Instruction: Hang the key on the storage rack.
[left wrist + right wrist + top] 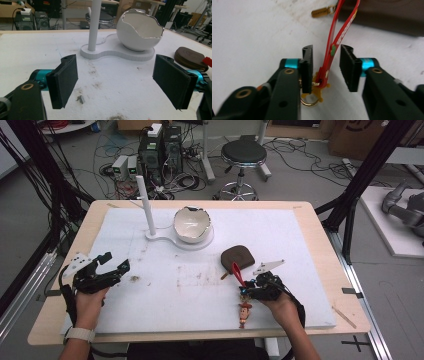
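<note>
A red strap (237,272) runs from a brown pouch (238,256) to a small cowboy toy figure (245,312) lying on the white mat near the front edge. My right gripper (246,289) is open, its jaws standing on either side of the red strap (337,37) without clamping it. A gold ring (308,102) and yellow piece lie under its left jaw. My left gripper (116,261) is open at the mat's left side, with nothing between its jaws (115,75). Ahead of it stands a white cracked-egg bowl (138,31).
The egg bowl (192,224) rests on a flat white base (170,239) with an upright white post (146,205). A gold tag (322,11) lies by the brown pouch (387,15). Brown stains and crumbs mark the mat (200,285). A stool (243,155) stands beyond the table.
</note>
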A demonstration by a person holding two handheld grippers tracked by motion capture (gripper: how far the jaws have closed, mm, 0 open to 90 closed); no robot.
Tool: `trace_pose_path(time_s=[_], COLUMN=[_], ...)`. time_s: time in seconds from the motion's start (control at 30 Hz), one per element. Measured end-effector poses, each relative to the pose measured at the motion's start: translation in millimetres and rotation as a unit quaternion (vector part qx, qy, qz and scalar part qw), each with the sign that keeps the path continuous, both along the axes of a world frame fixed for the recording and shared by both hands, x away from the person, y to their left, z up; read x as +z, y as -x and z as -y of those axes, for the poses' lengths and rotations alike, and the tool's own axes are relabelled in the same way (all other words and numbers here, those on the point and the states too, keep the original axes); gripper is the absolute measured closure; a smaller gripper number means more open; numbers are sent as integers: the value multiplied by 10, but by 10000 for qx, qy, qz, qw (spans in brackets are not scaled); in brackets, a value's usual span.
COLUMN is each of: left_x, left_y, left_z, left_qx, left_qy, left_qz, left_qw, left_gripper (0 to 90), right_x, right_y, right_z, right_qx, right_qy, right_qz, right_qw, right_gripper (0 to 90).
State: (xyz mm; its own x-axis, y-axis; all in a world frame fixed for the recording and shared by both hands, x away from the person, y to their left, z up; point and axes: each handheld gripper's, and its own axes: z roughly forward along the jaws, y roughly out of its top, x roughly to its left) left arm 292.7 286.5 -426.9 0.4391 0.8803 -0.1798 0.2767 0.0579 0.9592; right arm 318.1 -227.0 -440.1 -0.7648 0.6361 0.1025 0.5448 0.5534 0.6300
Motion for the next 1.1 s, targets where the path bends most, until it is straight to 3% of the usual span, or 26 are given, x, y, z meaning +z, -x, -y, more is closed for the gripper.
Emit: trace_pose_path(time_s=[0.03,0.2,0.23,0.33,0.4,0.43,0.5,0.53,0.63,0.67,0.7,0.73,0.83,0.97,1.1], left_x=[1,3,9,21,41,52,72,87,99,105,105,99,93,112,174], left_y=[0,-4,-9,-10,-10,-11,-24,-39,-67,-120,-120,-178,-236,-349,-414], left_z=[4,22,40,68,108,134,209,315,440,561,561,682,791,1002,1181], left_qx=[7,-67,-130,-218,-341,-412,-659,-913,-1168,-1392,-1392,-1489,-1592,-1829,-2075], left_qy=[0,42,108,165,268,365,575,636,669,651,651,643,665,915,961], left_qz=[4,-8,-14,-30,-7,-13,-30,-50,-70,-184,-184,-341,-511,-687,-711], left_qw=[10000,10000,9999,9996,9991,9985,9962,9938,9909,9880,9880,9862,9837,9765,9709], left_gripper=[205,226,248,252,263,263,265,265,265,261,256,256,256,249,244], right_x=[-5,38,67,96,147,147,175,182,166,164,166,171,188,224,235], right_y=[3,32,30,13,-15,-15,-36,-41,-34,-24,-16,-13,-6,-18,-6], right_z=[-20,-135,-214,-302,-455,-455,-580,-717,-887,-927,-953,-969,-990,-1034,-1096], right_qx=[41,318,399,460,472,472,554,641,755,778,784,816,795,866,932], right_qy=[47,-11,-161,-320,-483,-483,-525,-549,-489,-474,-453,-477,-549,-565,-516], right_qz=[-2,121,238,342,589,589,807,963,1251,1316,1396,1475,1539,1616,1707], right_qw=[10000,9994,9988,9978,9960,9960,9938,9918,9881,9871,9861,9845,9833,9814,9796], right_gripper=[832,842,843,843,843,843,843,843,843,843,843,843,842,842,842])
